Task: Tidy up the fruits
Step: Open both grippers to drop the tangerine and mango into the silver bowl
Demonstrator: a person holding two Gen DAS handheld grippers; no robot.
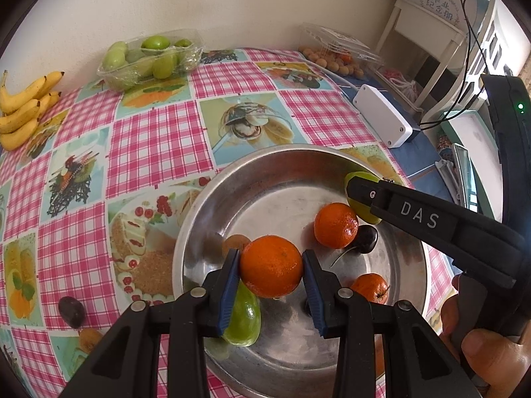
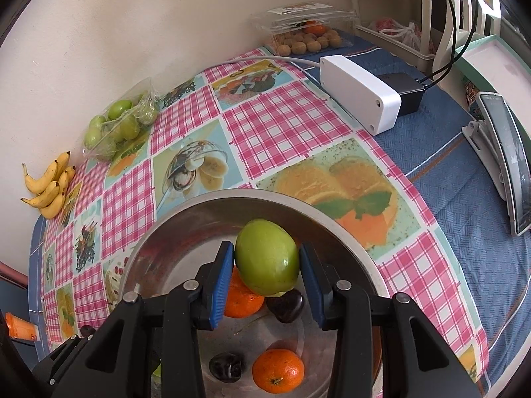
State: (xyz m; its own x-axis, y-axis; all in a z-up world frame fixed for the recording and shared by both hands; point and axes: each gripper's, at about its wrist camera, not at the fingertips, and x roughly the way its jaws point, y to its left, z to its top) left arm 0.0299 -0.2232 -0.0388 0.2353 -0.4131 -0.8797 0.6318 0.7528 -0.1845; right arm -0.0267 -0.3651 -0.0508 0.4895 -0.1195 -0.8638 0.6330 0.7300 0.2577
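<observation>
Metal bowl point(image 1: 199, 232) set on table point(image 1: 159, 132), near front edge. Tangerines point(image 1: 336, 225), cherry point(image 1: 366, 239) laid inside bowl. Bananas point(image 1: 23, 112) placed far left by wall; fruit tray point(image 1: 149, 59) behind bowl; white box point(image 1: 381, 116) to right.

1. My left gripper point(image 1: 270, 267) clamps a round orange tangerine point(image 1: 271, 266) between its blue pads, over the shallow round steel bowl point(image 1: 205, 212)
2. In the bowl lie a second orange tangerine point(image 1: 336, 225), a dark glossy cherry with a stem point(image 1: 366, 239) touching it, a smaller orange tangerine point(image 1: 371, 287), and an oblong green fruit point(image 1: 245, 318) under my left finger
3. My right gripper point(image 1: 356, 189), black and marked DAS, reaches in from the right, with another green fruit point(image 1: 360, 177) at its tip
4. On the pink checked tablecloth point(image 1: 156, 139) sit a bunch of yellow bananas point(image 1: 25, 111), a clear plastic tray of green fruits point(image 1: 149, 58) and a dark plum point(image 1: 71, 311)
</observation>
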